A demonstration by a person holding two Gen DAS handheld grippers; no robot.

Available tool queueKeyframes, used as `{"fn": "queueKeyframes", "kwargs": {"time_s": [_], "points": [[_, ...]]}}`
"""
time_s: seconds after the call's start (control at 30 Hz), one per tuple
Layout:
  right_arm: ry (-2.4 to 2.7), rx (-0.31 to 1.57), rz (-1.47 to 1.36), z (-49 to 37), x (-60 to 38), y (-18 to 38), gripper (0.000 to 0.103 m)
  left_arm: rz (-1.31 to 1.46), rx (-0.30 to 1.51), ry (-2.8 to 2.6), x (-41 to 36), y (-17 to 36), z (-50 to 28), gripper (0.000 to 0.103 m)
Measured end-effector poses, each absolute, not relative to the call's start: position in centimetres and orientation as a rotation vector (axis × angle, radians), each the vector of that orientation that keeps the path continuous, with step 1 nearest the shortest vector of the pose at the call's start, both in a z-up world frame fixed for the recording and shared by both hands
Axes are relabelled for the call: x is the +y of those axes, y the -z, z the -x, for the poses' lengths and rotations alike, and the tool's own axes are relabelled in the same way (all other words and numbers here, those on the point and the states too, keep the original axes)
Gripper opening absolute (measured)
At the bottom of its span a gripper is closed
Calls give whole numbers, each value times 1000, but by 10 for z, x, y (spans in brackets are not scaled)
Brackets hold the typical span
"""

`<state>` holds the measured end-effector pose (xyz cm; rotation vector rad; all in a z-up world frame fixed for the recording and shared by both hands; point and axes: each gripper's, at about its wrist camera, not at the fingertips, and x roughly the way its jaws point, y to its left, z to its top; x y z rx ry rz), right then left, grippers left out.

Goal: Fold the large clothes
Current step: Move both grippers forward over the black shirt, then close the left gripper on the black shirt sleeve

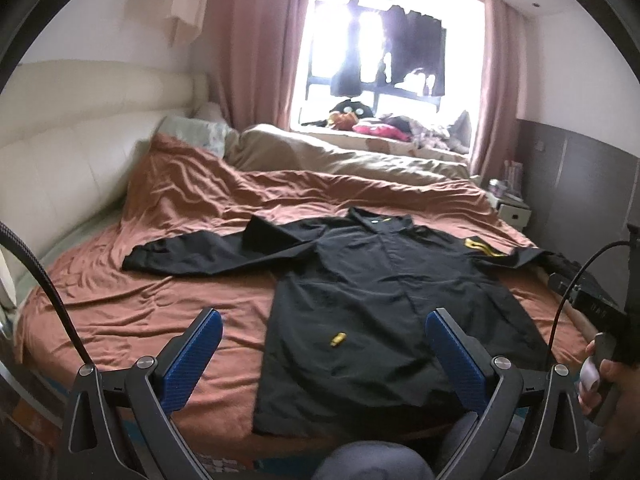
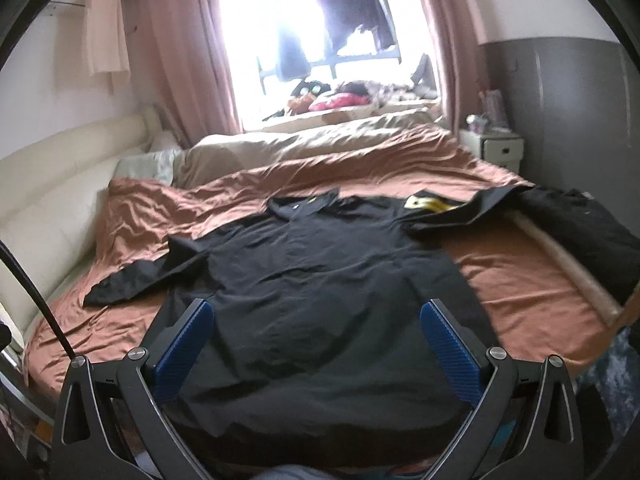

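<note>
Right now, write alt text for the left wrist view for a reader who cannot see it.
A black shirt lies spread flat, sleeves out, on a bed with a rumpled rust-brown cover. The left gripper hovers open at its hem, blue-padded fingers wide apart and empty. Behind are pink curtains and a bright window.

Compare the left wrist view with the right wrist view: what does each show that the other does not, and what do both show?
Only the left wrist view shows a small yellow tag near the black shirt's hem, and a hand at the right edge. Only the right wrist view shows a pale roll beside a second dark garment. Both show the shirt spread flat on the brown bedspread, the bright window, and open, empty jaws.
</note>
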<state>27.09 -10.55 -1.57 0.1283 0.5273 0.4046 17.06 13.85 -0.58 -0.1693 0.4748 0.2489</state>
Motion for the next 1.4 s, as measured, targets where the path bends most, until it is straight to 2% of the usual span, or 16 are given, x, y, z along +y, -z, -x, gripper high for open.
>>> {"fn": "queueKeyframes", "kwargs": {"time_s": [0.47, 0.53, 0.6, 0.7, 0.9, 0.97, 1.07, 1.13, 1.23, 1.4], "points": [[-457, 578, -220, -370, -39, 5, 103, 261, 549, -390, 261, 26, -238, 90], [-465, 564, -249, -383, -29, 5, 102, 285, 567, -412, 283, 29, -250, 84], [-478, 557, -263, -396, -16, 7, 97, 290, 587, -440, 300, 30, -259, 79], [-514, 600, -296, -422, 8, 20, 85, 329, 590, -460, 324, 32, -268, 78], [-564, 690, -298, -472, 38, 34, 77, 364, 623, -509, 375, 40, -296, 71], [-576, 721, -304, -489, 49, 36, 71, 392, 627, -528, 391, 45, -304, 70], [-591, 771, -319, -513, 63, 39, 64, 451, 640, -557, 417, 58, -318, 66], [-595, 797, -318, -531, 78, 43, 56, 508, 655, -566, 436, 70, -328, 63], [-607, 836, -328, -550, 92, 49, 44, 567, 674, -595, 460, 90, -340, 63], [-626, 905, -364, -581, 114, 63, 36, 639, 727, -661, 501, 132, -361, 63]]}}
